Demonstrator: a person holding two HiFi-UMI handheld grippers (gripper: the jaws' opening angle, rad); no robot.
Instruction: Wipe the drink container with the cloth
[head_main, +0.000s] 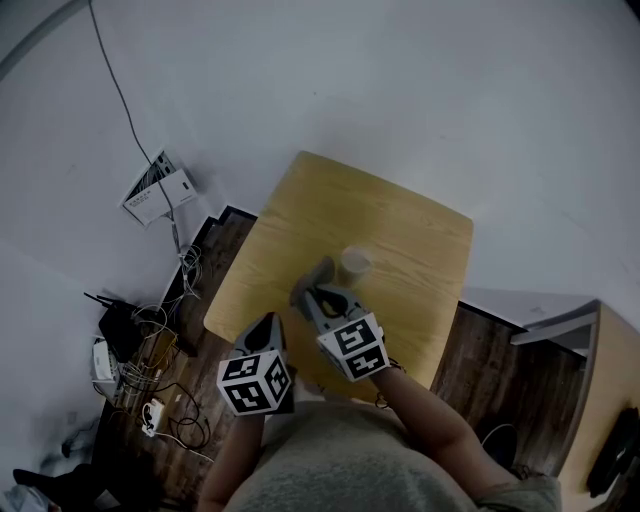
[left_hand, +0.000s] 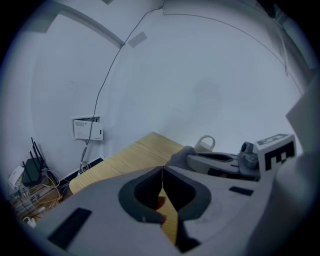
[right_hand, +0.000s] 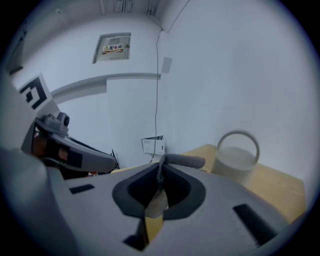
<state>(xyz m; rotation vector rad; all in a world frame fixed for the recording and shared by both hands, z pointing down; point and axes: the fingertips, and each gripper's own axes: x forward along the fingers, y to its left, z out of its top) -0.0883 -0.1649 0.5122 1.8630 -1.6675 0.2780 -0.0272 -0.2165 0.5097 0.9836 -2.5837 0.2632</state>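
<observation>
A pale drink container (head_main: 354, 264) with a loop handle stands upright near the middle of the small wooden table (head_main: 420, 240). In the right gripper view the drink container (right_hand: 236, 157) is ahead and to the right. My right gripper (head_main: 312, 296) is shut on a grey cloth (head_main: 316, 276), which lies just left of the container. The cloth (right_hand: 184, 161) shows pinched between the shut jaws of the right gripper (right_hand: 160, 170). My left gripper (head_main: 272, 324) hovers at the table's near edge. The left gripper (left_hand: 162, 172) is shut with nothing in it.
The table stands on dark wood flooring against a white wall. To its left lie tangled cables and a router (head_main: 118, 330), with a white wall box (head_main: 158, 190) above them. A second piece of wooden furniture (head_main: 610, 400) is at the right.
</observation>
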